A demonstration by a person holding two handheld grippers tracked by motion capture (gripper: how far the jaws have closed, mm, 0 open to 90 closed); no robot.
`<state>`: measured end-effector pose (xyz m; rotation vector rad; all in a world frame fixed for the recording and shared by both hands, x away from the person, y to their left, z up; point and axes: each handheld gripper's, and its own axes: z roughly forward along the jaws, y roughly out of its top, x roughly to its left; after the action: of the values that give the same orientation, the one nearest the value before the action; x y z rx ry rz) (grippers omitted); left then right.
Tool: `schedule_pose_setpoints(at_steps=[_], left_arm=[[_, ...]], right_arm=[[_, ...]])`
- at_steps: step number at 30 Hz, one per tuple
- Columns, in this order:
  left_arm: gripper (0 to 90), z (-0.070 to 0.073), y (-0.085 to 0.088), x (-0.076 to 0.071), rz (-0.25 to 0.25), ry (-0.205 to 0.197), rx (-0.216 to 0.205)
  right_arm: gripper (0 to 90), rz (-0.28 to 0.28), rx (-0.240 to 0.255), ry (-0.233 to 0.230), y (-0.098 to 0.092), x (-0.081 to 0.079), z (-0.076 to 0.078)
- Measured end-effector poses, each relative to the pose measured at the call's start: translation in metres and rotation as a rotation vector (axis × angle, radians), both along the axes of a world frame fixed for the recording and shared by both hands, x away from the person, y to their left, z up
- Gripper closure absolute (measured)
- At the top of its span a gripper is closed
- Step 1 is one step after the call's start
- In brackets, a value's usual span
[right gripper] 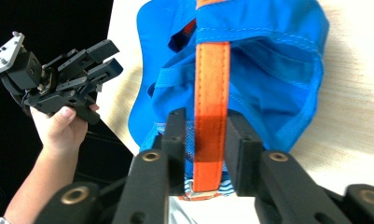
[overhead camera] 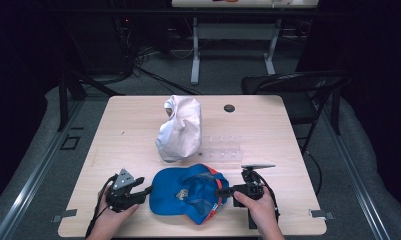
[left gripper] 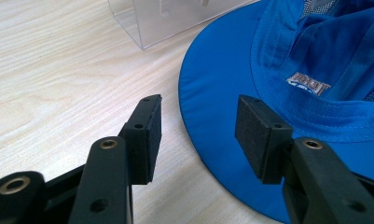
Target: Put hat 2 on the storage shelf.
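Both grippers flank the blue hat (overhead camera: 190, 192): right gripper (overhead camera: 227, 192) pinches its orange strap (right gripper: 211, 116) at the rear edge, while left gripper (overhead camera: 147, 190) gapes beside the brim.

The left gripper (overhead camera: 149, 190) is black, with a grey three-cornered plate (overhead camera: 123, 179) on top that carries small holes. A black cable (overhead camera: 95, 216) trails from its rear. In the left gripper view its two arms are glossy black with brass-ringed pivot holes, and each ends in a matt black rectangular pad (left gripper: 146, 138) fixed by small screws. The right gripper (overhead camera: 222, 192) is also black, with a grey plate (overhead camera: 258, 166) above it seen edge-on and a black cable (overhead camera: 272, 196) looping behind. Its arms show the same brass-ringed pivots. The person's forearms (overhead camera: 105, 226) are bare, with no sleeves in sight.
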<state>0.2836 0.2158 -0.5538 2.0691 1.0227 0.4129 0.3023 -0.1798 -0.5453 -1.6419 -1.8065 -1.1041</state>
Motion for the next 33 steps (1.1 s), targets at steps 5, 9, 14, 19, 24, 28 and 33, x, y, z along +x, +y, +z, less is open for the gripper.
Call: schedule_pose_setpoints(at_steps=[5,9,14,19,24,28,33], left_arm=[[51.5,0.0,0.0,0.0,-0.001,-0.009,0.002],[51.6,0.0,-0.001,-0.001,0.002,-0.007,0.001],[51.6,0.001,0.001,-0.002,0.003,-0.013,0.004],[51.6,0.001,0.001,-0.002,-0.001,-0.014,0.007],[51.6,0.0,0.001,0.0,-0.007,-0.011,0.015],[51.7,0.0,0.001,0.0,-0.005,-0.015,0.014],[51.7,-0.001,0.0,-0.001,-0.013,-0.014,0.021]], right_arm=[[77.0,-0.021,-0.03,0.015,0.0,0.0,0.004],[77.0,-0.02,-0.083,0.007,0.001,0.001,0.008],[77.1,-0.011,-0.138,0.016,0.001,0.004,0.015],[77.2,0.01,-0.211,0.009,0.005,0.011,0.023],[77.2,0.035,-0.314,0.036,0.008,0.019,0.033],[77.2,0.058,-0.385,0.039,0.009,0.025,0.04],[77.2,0.075,-0.473,0.035,0.011,0.03,0.055]])
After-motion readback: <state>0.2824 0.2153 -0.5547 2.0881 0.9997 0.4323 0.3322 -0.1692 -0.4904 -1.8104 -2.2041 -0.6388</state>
